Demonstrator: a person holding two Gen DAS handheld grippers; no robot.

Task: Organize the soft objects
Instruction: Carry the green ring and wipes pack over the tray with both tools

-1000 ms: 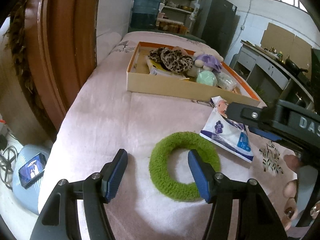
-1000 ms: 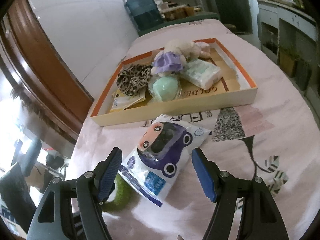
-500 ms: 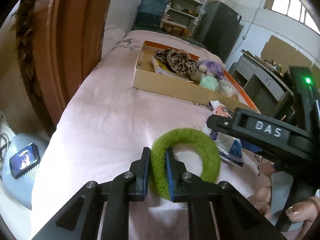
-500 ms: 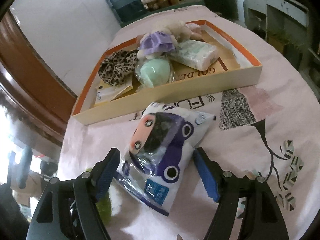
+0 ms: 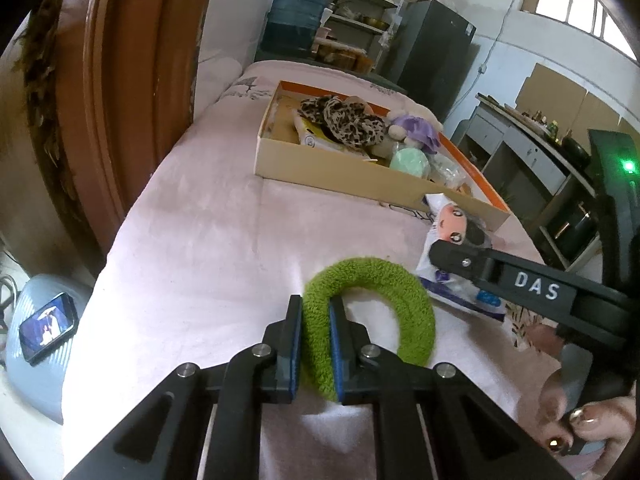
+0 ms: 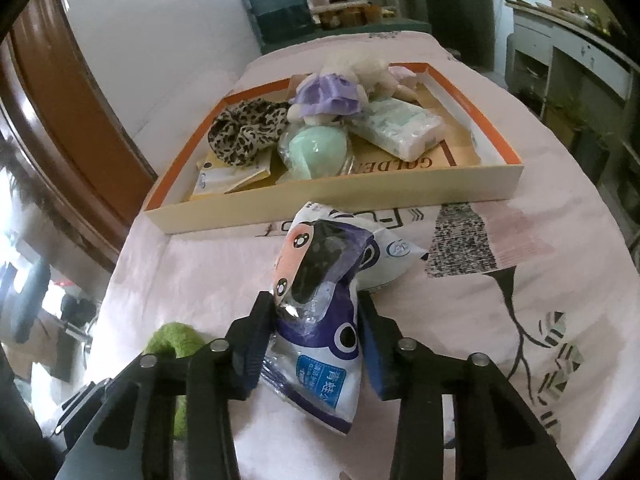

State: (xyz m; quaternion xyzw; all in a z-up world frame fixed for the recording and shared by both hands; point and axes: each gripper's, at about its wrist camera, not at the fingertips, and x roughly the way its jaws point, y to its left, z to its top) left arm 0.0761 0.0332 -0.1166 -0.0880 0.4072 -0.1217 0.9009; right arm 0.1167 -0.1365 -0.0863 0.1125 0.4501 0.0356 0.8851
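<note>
Left gripper (image 5: pixel 314 320): jaws clamped on the near-left arc of the green fuzzy ring (image 5: pixel 370 304), which lies on the pink cover of the bed (image 5: pixel 192 248) toward its near edge. Right gripper (image 6: pixel 316 320): jaws have just been closing and now pinch the crumpled lower half of the cartoon-print packet (image 6: pixel 324 292), which sits beside the ring, between it and the box. Toward the far end of the bed, the shallow orange-rimmed box (image 6: pixel 360 192) holds a leopard-print scrunchie (image 6: pixel 246 128), a mint-green ball (image 6: pixel 318 150), a purple-dressed plush toy (image 6: pixel 332 94) and a white tissue pack (image 6: pixel 400 128). The box's near wall stands just beyond the packet. A phone (image 5: pixel 48 326) rests on a pale blue object off the bed's left edge. A hand (image 5: pixel 588 420) grips the right gripper's handle.
</note>
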